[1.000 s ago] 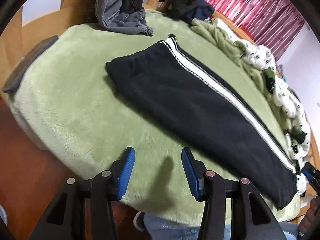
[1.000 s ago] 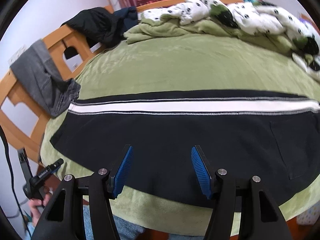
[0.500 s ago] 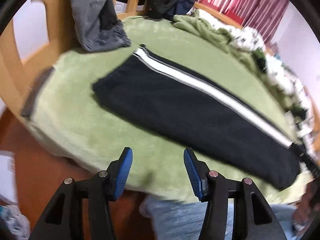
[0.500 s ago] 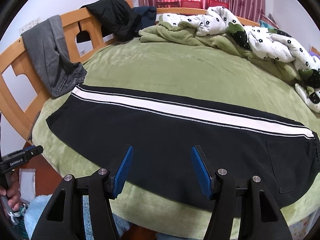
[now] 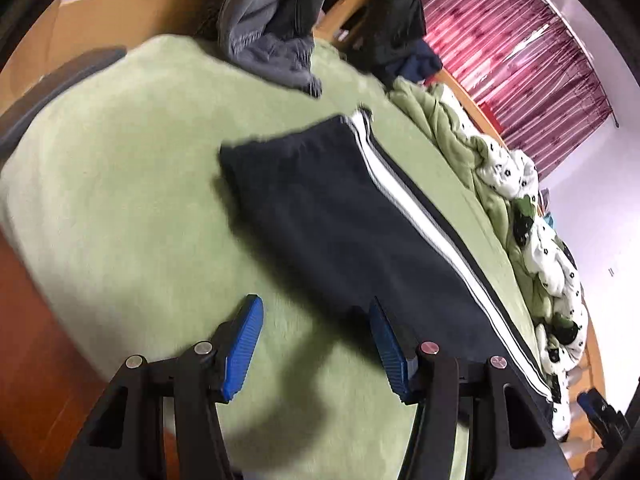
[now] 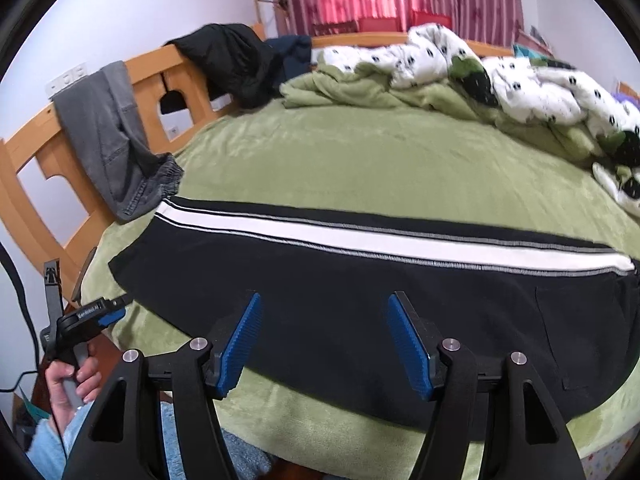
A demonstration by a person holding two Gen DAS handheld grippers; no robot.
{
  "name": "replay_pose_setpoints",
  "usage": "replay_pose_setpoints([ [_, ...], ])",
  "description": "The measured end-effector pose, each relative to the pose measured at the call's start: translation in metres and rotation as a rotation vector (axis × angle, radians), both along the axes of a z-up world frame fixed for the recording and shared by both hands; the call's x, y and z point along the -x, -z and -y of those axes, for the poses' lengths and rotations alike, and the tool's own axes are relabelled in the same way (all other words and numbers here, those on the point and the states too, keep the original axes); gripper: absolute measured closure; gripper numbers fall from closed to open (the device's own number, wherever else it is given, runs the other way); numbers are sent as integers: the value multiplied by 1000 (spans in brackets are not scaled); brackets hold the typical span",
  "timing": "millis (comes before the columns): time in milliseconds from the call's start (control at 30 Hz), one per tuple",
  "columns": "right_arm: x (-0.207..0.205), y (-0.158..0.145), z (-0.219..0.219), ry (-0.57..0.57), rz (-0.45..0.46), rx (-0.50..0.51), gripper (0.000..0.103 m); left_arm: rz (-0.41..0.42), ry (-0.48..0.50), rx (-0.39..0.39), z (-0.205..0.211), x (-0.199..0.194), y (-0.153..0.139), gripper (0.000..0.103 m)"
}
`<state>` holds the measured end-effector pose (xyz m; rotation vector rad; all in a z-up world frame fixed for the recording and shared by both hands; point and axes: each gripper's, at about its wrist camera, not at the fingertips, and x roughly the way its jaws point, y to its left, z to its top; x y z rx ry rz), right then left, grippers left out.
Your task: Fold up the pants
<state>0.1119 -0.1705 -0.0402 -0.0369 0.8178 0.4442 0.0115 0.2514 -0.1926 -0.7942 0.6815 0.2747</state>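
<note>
**Left gripper closing on the cuff end, both sets of jaws spread**

Closer than a second ago, my left gripper now hangs low over the near edge of the pants, its right pad just at the hem; jaws are spread, holding nothing. Pants lie flat, folded lengthwise, stripe uppermost, across the green blanket. At their left end grey trousers hang from the bed frame, almost touching the cuff. My right gripper hovers over mid-leg, likewise spread and empty. Risks, as I judge them: pinching one layer only, so the halves slide apart; snagging plush blanket with the cloth; uneven lifting skewing the stripe.
</note>
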Motion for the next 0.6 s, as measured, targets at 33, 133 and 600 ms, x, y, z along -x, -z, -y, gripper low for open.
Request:
replay_pose_setpoints([
  [33, -3, 2, 1, 5, -11, 1, 39, -5, -6, -25, -4, -7, -1, 51],
  [133, -12, 6, 3, 23, -33, 13, 39, -12, -48, -19, -24, -23, -2, 52],
  [600, -16, 0, 24, 111, -54, -113, 38, -13, -44, -240, -15, -57, -74, 85],
])
